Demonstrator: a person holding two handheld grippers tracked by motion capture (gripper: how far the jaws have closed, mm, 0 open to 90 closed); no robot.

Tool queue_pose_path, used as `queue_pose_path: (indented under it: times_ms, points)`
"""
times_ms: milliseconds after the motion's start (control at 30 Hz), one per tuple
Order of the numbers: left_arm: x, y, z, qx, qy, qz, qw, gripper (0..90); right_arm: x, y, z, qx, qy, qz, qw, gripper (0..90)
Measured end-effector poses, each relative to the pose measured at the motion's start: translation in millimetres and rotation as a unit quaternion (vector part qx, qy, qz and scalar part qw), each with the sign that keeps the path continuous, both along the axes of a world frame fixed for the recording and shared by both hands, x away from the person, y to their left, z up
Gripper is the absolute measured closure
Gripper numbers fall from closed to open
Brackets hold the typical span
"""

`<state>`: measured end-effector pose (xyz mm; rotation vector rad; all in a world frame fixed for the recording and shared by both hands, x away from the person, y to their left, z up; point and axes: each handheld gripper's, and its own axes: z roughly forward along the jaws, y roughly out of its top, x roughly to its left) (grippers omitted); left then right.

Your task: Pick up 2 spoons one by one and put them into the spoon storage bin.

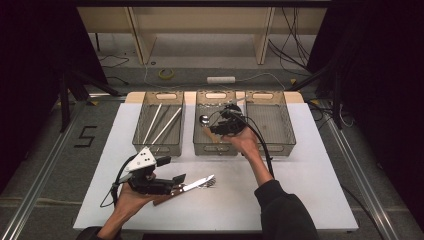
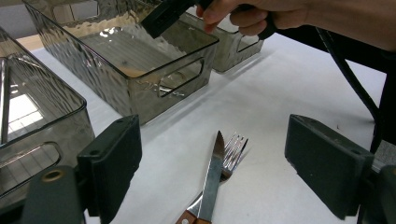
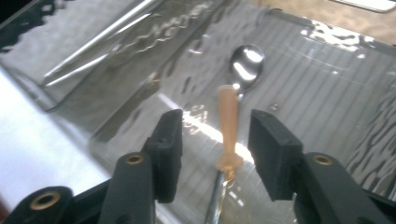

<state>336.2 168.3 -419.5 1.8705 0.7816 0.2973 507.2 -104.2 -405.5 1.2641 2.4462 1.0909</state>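
spoon handle: blurred, its lower end cut off below the middle bin's floor
knife and fork: handles cut off at the bottom edge, beside that bin

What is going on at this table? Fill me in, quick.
A person is sorting cutlery into clear bins with a gripper in each hand. The right gripper hangs over the middle bin, its jaws apart around a wooden-handled spoon that lies in the bin, not pinched. The left gripper stands open at the near edge of the white table, pointed at a knife that lies on a fork. The left bin holds chopsticks.
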Motion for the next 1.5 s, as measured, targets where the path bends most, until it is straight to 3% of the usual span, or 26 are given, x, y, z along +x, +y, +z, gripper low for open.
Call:
queue_pose_path:
  times_ms: [333, 633, 1000, 1500]
  points:
    - [1.4, -2.4, 2.5, 0.008, 0.007, -0.004, 0.9999, 18.9, -39.6, -10.7, 10.9, 0.024, -0.030, 0.054, 0.9978, 44.7]
    - [3.4, -2.9, 4.3, 0.014, 0.021, -0.002, 0.9997, 18.2, -78.5, -26.0, 6.2, 0.055, -0.042, 0.086, 0.9939, 42.1]
    - [4.1, -5.5, 6.5, 0.036, 0.036, -0.007, 0.9987, 18.1, -114.8, -46.1, 1.2, 0.083, -0.061, 0.097, 0.9899, 38.8]
    - [5.9, -6.6, 5.8, 0.075, 0.068, -0.017, 0.9948, 18.2, -142.0, -73.7, -9.7, 0.101, -0.065, 0.093, 0.9884, 37.3]
